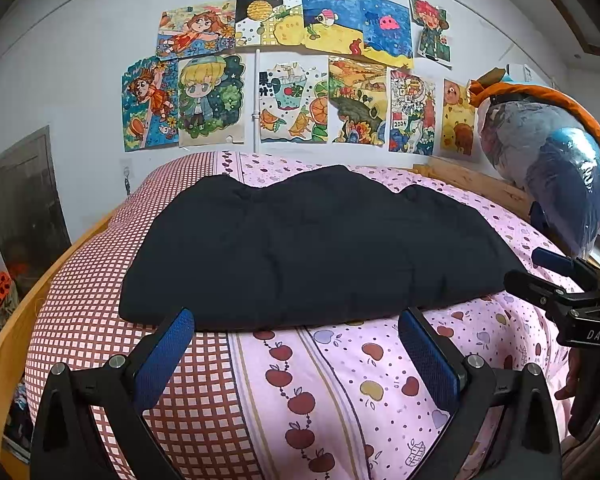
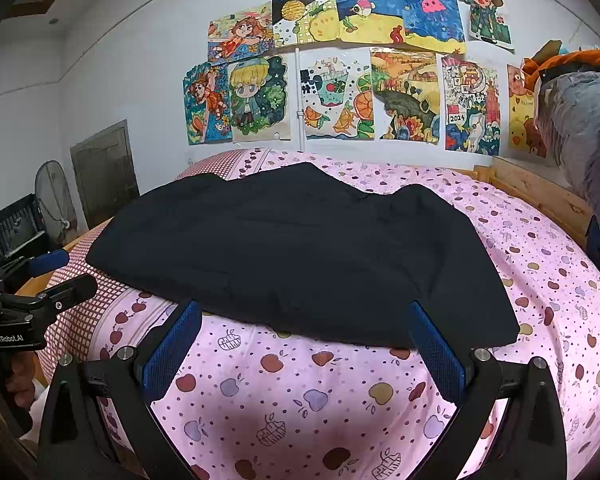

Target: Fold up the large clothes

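The black garment (image 1: 308,248) lies flat on the bed (image 1: 340,380), just ahead of both tongs, its near hem beyond their fingertips. The left tongs (image 1: 296,344) and right tongs (image 2: 304,340) are spread wide, holding nothing. It looks already folded into a wide band, so either another fold is due or the job is near done. Next, each tong should reach forward and pinch a near corner.

a home bedroom: a wooden-framed bed with a pink apple-print sheet (image 2: 300,400), bright children's paper drawings (image 2: 340,60) taped on the white wall above it, a round standing fan (image 2: 56,200) left of it.
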Action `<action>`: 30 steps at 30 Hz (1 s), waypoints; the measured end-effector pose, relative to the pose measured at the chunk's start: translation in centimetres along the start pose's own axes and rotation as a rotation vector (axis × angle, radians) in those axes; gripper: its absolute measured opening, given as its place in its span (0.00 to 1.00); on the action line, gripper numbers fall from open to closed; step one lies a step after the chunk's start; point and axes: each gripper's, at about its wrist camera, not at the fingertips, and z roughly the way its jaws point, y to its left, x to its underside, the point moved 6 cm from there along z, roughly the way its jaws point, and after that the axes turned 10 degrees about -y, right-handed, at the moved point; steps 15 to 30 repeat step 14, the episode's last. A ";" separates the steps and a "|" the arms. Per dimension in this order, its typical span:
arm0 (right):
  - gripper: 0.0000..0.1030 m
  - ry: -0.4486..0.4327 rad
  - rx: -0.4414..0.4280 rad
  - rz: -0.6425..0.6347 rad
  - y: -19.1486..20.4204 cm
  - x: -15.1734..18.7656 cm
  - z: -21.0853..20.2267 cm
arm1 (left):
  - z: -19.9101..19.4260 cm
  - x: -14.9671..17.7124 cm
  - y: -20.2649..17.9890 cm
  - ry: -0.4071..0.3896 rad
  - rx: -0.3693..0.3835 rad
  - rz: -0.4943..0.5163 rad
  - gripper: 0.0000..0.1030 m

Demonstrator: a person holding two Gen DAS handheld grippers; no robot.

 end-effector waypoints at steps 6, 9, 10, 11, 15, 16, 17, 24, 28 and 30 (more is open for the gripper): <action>0.98 0.002 0.000 0.000 -0.1 0.0 -0.2 | -0.1 0.0 -0.1 0.002 -0.002 -0.001 1.00; 0.98 0.003 -0.001 -0.002 -0.1 0.0 -0.2 | 0.1 -0.2 0.0 0.006 0.001 -0.004 1.00; 0.98 0.004 -0.001 -0.002 -0.1 0.0 -0.2 | 0.2 -0.3 -0.1 0.008 0.000 -0.004 1.00; 0.98 0.004 -0.002 -0.002 -0.1 0.0 -0.2 | 0.2 -0.3 0.0 0.008 0.000 -0.003 1.00; 0.98 0.004 -0.001 -0.003 0.0 -0.1 -0.1 | 0.0 -0.2 -0.1 0.014 0.000 -0.002 1.00; 0.98 0.004 -0.001 -0.003 0.0 -0.1 -0.1 | 0.0 -0.2 -0.1 0.014 0.000 -0.002 1.00; 0.98 0.004 -0.001 -0.003 0.0 -0.1 -0.1 | 0.0 -0.2 -0.1 0.014 0.000 -0.002 1.00; 0.98 0.004 -0.001 -0.003 0.0 -0.1 -0.1 | 0.0 -0.2 -0.1 0.014 0.000 -0.002 1.00; 0.98 0.004 -0.001 -0.003 0.0 -0.1 -0.1 | 0.0 -0.2 -0.1 0.014 0.000 -0.002 1.00; 0.98 0.004 -0.001 -0.003 0.0 -0.1 -0.1 | 0.0 -0.2 -0.1 0.014 0.000 -0.002 1.00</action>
